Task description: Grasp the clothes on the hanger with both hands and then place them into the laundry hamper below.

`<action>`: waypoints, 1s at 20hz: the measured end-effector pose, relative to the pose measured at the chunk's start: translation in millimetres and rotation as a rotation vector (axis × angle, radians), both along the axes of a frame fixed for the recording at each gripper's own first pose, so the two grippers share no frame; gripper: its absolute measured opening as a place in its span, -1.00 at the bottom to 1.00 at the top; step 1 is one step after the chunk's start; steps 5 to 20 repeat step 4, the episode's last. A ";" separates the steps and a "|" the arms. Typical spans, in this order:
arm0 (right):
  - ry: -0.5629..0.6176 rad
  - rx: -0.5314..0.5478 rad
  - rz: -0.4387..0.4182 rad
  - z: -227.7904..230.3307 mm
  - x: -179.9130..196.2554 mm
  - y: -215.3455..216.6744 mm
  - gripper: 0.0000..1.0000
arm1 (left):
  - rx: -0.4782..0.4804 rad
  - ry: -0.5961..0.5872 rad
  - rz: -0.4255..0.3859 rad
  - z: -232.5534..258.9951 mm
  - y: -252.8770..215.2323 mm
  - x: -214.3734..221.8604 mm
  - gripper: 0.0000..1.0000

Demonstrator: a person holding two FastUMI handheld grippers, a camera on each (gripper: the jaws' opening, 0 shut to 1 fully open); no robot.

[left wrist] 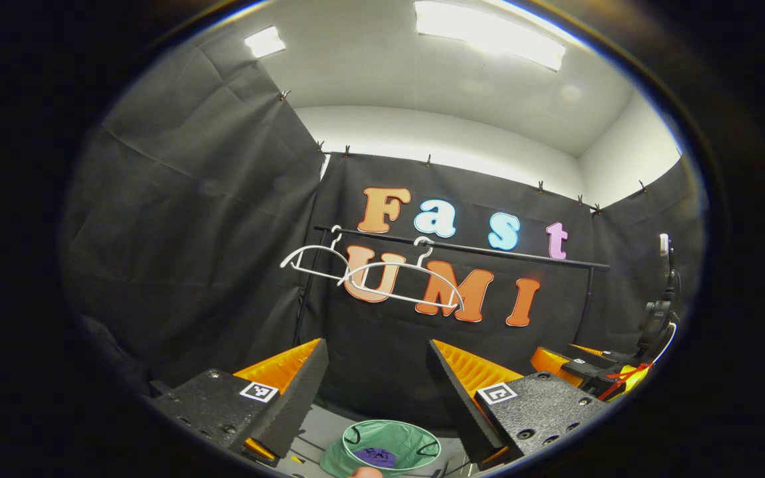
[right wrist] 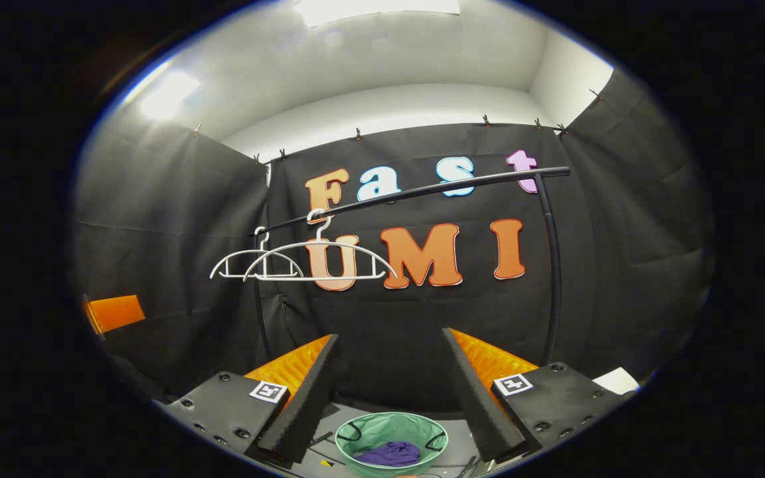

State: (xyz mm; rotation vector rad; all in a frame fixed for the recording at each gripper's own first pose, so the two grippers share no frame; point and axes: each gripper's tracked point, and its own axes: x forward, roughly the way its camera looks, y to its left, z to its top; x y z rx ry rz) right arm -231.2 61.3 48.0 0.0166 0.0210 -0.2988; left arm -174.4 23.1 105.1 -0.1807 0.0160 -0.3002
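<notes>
Both white plastic hangers hang bare on the black rail; the purple garment lies in the green mesh hamper below. My left gripper and right gripper gape empty. Looks finished; I'd just back away.

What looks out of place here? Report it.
Nothing stands out. Both white hangers hang bare on the black rail, the purple garment lies inside the green hamper, and both tongs are open.
</notes>
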 end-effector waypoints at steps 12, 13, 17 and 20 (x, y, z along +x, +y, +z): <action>-0.008 -0.004 -0.001 11.3 -14.4 -0.2 0.77 | 0.013 -0.001 -0.001 -1.6 -0.5 -1.6 0.79; -0.008 -0.004 -0.001 11.3 -14.4 -0.2 0.77 | 0.013 -0.001 -0.001 -1.6 -0.5 -1.6 0.79; -0.008 -0.004 -0.001 11.3 -14.4 -0.2 0.77 | 0.013 -0.001 -0.001 -1.6 -0.5 -1.6 0.79; -0.008 -0.004 -0.001 11.3 -14.4 -0.2 0.77 | 0.013 -0.001 -0.001 -1.6 -0.5 -1.6 0.79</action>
